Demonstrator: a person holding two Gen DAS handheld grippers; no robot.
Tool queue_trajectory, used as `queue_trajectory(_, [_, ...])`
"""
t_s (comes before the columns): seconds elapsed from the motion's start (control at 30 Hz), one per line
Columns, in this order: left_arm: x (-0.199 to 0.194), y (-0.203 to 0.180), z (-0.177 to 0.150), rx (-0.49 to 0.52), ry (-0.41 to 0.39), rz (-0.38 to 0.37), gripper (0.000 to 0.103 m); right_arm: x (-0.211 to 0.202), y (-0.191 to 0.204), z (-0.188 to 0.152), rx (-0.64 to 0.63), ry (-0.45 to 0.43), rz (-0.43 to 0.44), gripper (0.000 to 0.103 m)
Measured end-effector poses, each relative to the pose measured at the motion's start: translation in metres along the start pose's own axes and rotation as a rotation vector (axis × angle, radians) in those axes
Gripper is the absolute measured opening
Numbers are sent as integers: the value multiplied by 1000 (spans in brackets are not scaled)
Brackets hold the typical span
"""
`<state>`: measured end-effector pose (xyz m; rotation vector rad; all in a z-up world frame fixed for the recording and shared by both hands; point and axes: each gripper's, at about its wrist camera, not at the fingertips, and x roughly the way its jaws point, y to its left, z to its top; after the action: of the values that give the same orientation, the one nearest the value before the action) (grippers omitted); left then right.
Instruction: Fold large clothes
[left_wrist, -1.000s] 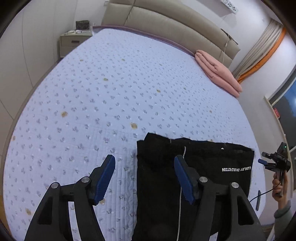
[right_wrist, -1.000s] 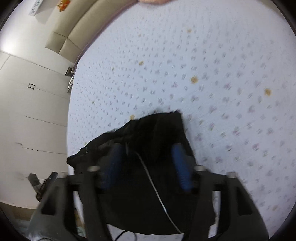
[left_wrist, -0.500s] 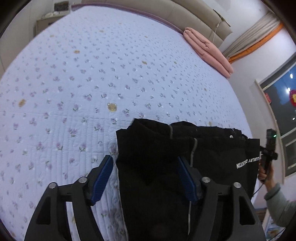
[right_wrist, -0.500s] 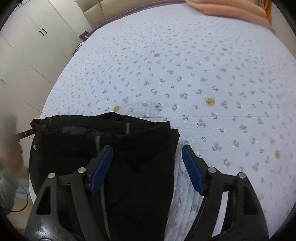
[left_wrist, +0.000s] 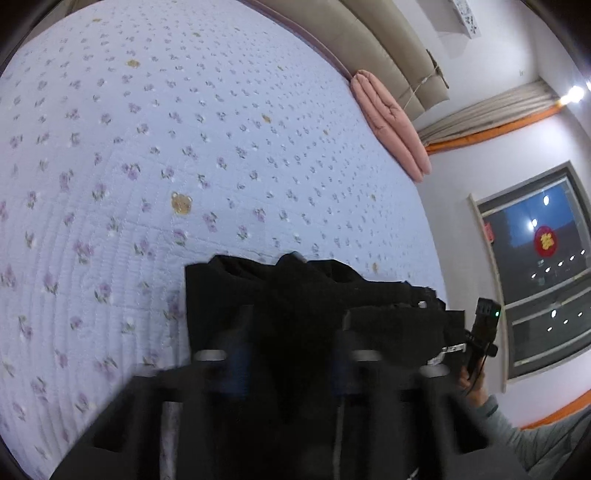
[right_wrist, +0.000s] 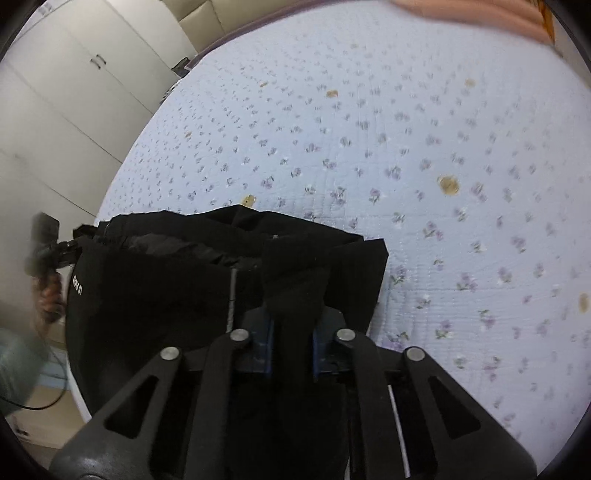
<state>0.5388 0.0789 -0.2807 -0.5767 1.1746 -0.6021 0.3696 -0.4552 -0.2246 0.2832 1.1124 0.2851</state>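
Note:
A folded black garment (left_wrist: 221, 295) with small white lettering lies at the near edge of the bed (left_wrist: 184, 147). My left gripper (left_wrist: 288, 369) is blurred and its jaws are closing, with a raised fold of the black cloth pinched between them. In the right wrist view the same black garment (right_wrist: 155, 288) lies on the bed (right_wrist: 406, 147). The jaws of my right gripper (right_wrist: 291, 339) are closing too, and its blue pads (right_wrist: 266, 343) press a strip of the cloth at the garment's right corner. A white cord (right_wrist: 232, 295) runs down the cloth.
A pink folded blanket (left_wrist: 391, 125) lies at the far right of the bed under the beige headboard (left_wrist: 388, 48). A dark window (left_wrist: 535, 277) is at the right. White wardrobe doors (right_wrist: 74, 92) stand to the left. A person's hand (left_wrist: 474, 384) and grey sleeve (left_wrist: 517, 435) show beside the bed.
Both grippers came down onto the garment and went from wide open to pinching its black cloth. The cloth now bunches up between each pair of fingers.

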Motion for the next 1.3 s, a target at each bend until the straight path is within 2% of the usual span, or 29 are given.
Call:
queue_trajectory(0.03, [-3,-3,-2,0,-18,9,15,-5,2,0,-5,-13,-18,10])
queue_trajectory(0.2, [-43,-30,-4,51,-138,44,11,-52,22,8,-52,-127,-164,8])
queue_trajectory(0.23, [-59,-41,-1,70,-187,40,11,-59,25,11,-58,-145,-186,8])
queue_trajectory(0.33, [-88,-63,11,109,-268,26,11,-83,35,27,-70,-207,-228,7])
queue_trajectory(0.4, [-90,-71,21,126,-294,47,11,-85,41,42,-91,-232,-266,7])
queue_trajectory(0.47, [-78,-66,35,112,-294,92,11,-72,40,56,-96,-231,-300,8])
queue_trajectory(0.53, [-52,-47,46,52,-262,135,11,-46,30,69,-69,-197,-316,8])
queue_trajectory(0.67, [9,-1,47,-32,-167,248,11,33,6,76,-49,-40,-394,10])
queue_trajectory(0.77, [37,25,37,-96,-111,252,13,76,-12,62,-15,79,-398,13])
queue_trajectory(0.8, [42,34,34,-128,-105,234,13,83,-15,58,-13,93,-399,13])
queue_trajectory(0.87, [42,40,33,-153,-115,210,14,86,-14,55,-18,90,-420,16])
queue_trajectory(0.97, [37,33,39,-121,-108,235,16,85,-21,57,10,100,-410,18])
queue_trajectory(1.1, [10,31,47,-127,-136,285,42,75,-24,63,33,102,-419,24])
queue_trajectory(1.13, [4,32,47,-138,-150,285,47,69,-26,64,44,99,-420,30])
queue_trajectory(1.17, [-3,31,47,-146,-158,287,48,61,-28,63,66,93,-414,34])
queue_trajectory(1.2, [-12,33,47,-155,-169,296,48,54,-27,63,85,88,-411,47])
queue_trajectory(1.23, [-24,34,46,-160,-178,320,48,47,-21,57,103,80,-407,56])
queue_trajectory(1.3, [-40,32,43,-152,-203,360,46,27,-21,50,127,48,-383,56])
